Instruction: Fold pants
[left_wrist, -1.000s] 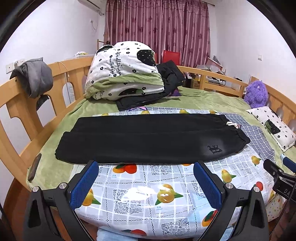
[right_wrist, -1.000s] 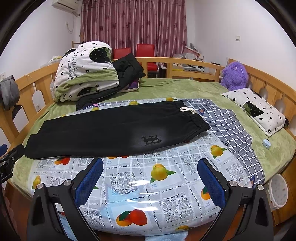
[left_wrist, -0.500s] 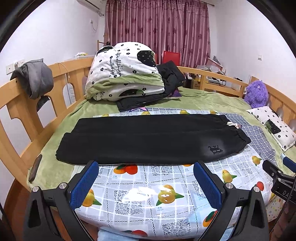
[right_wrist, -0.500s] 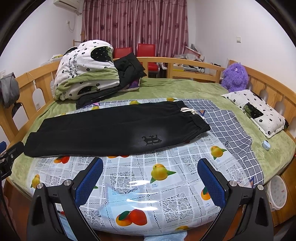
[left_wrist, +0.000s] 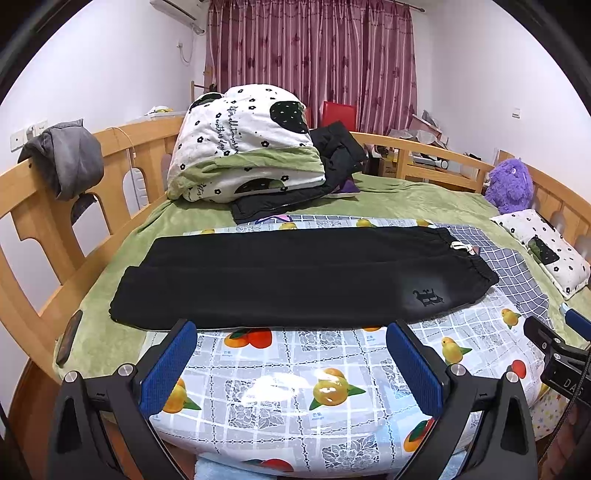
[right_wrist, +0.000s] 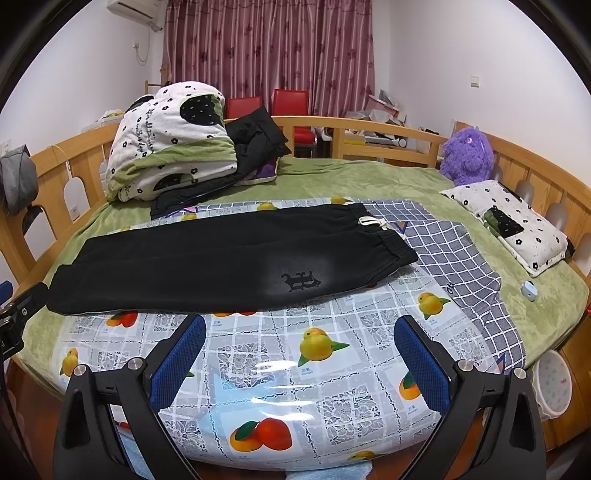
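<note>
Black pants (left_wrist: 295, 280): lay flat on fruit-print cloth (left_wrist: 295, 384), folded lengthwise, waistband toward purple plush toy (left_wrist: 511, 184).
Left gripper (left_wrist: 291, 363): hovered near cloth's front edge, jaws spread, empty.
Right gripper (right_wrist: 299, 360): likewise spread, empty.

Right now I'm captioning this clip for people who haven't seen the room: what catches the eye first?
The black pants come first, laid flat lengthwise across the fruit-print cloth, waistband to the right. Behind them a rolled white-and-green quilt sits against the bed rail, and a purple plush toy sits at the far right. Both open grippers, left gripper and right gripper, frame the foreground.
</note>
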